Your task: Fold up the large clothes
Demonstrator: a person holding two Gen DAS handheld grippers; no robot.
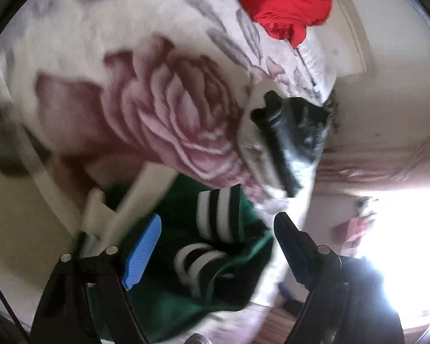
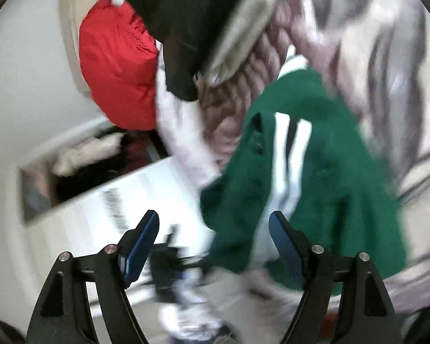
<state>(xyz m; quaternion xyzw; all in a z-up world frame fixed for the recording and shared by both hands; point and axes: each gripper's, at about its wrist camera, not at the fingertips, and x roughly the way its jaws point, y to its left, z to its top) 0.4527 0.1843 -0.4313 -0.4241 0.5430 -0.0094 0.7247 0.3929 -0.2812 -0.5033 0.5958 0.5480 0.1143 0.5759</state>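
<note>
Because the green garment (image 1: 215, 263) with white stripes lies crumpled on the floral bedspread (image 1: 157, 109) near the bed's edge, it will likely handle as soft, light, floppy cloth that sags once lifted; a hem, cuff or shoulder seam looks the best hold. Both the left hand-held gripper (image 1: 218, 243) and the right hand-held gripper (image 2: 215, 243) stand wide with nothing gripped. The left view shows the right gripper against the bedspread; the right view alone shows an open white box (image 2: 80, 177) beside the bed. A red bundle (image 2: 117, 66) sits beyond.
</note>
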